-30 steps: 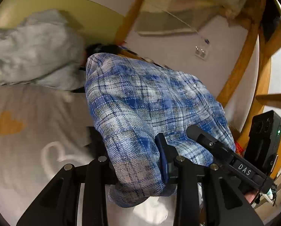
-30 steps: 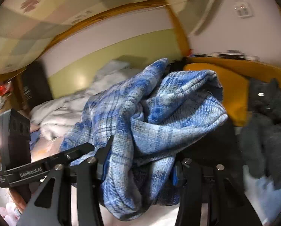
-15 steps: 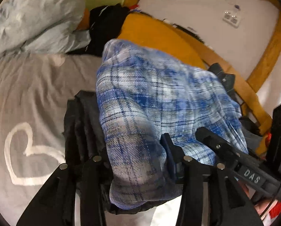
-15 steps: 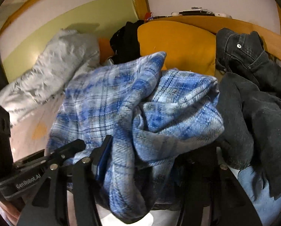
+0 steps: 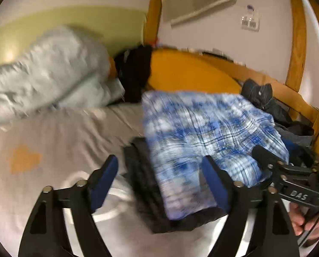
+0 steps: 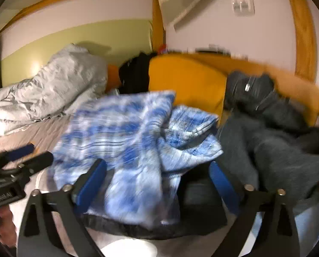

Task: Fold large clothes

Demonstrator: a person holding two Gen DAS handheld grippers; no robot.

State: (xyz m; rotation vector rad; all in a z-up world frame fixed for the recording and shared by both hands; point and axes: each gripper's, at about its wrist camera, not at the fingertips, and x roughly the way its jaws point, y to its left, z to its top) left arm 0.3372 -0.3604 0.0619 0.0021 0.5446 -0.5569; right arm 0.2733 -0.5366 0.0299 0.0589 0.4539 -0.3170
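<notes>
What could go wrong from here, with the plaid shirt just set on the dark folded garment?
1. The plaid shirt lies bunched and off-centre on the dark folded garment, so it may slide off or unfold.
2. Both the left hand-held gripper and right hand-held gripper are open with fabric between their fingers; pulling back could snag and drag it.
3. The unfolded dark clothes lie close by and might tangle with the stack.
</notes>
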